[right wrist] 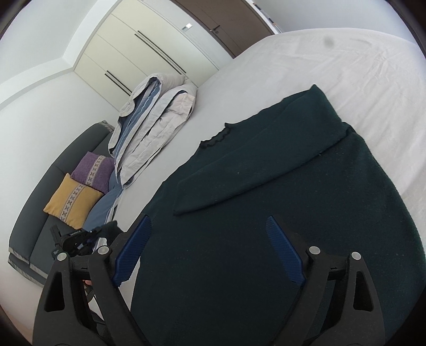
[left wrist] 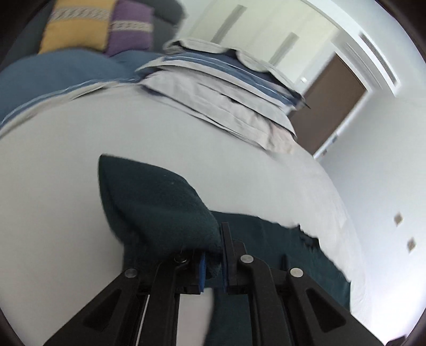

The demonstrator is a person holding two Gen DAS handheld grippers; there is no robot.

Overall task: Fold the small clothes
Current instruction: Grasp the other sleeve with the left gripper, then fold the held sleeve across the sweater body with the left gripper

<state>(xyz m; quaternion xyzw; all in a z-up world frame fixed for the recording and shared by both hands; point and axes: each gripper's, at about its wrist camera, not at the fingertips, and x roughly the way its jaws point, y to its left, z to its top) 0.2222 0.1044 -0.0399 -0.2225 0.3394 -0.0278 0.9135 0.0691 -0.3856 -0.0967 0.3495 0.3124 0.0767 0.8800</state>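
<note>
Dark green sweater (right wrist: 266, 202) lies spread on the white bed (right wrist: 359, 69), body flat, one sleeve (right wrist: 255, 170) folded diagonally across the chest, neckline toward the far side.

Left gripper (left wrist: 213, 255): fingers nearly closed, pinching a bunched piece of the sweater (left wrist: 159, 202); the fabric rises as a pointed fold above the fingers, lifted off the sheet. More of the garment trails to the right along the bed. The left-wrist view is motion-blurred. In the right-wrist view the left gripper (right wrist: 80, 237) shows at the bed's left edge with dark fabric at its tip.

Right gripper (right wrist: 207, 239): fingers spread wide, blue pads (right wrist: 285, 250) visible, nothing between them, hovering over the lower body of the sweater; contact with the cloth cannot be told.

Beyond the sweater, a folded grey-and-blue duvet (right wrist: 154, 119) is heaped on the bed. Yellow cushion (right wrist: 73, 201) and purple cushion (right wrist: 93, 170) sit on a dark sofa (right wrist: 34, 207) alongside. White wardrobe (right wrist: 149, 45) and brown door (right wrist: 226, 24) are behind.
</note>
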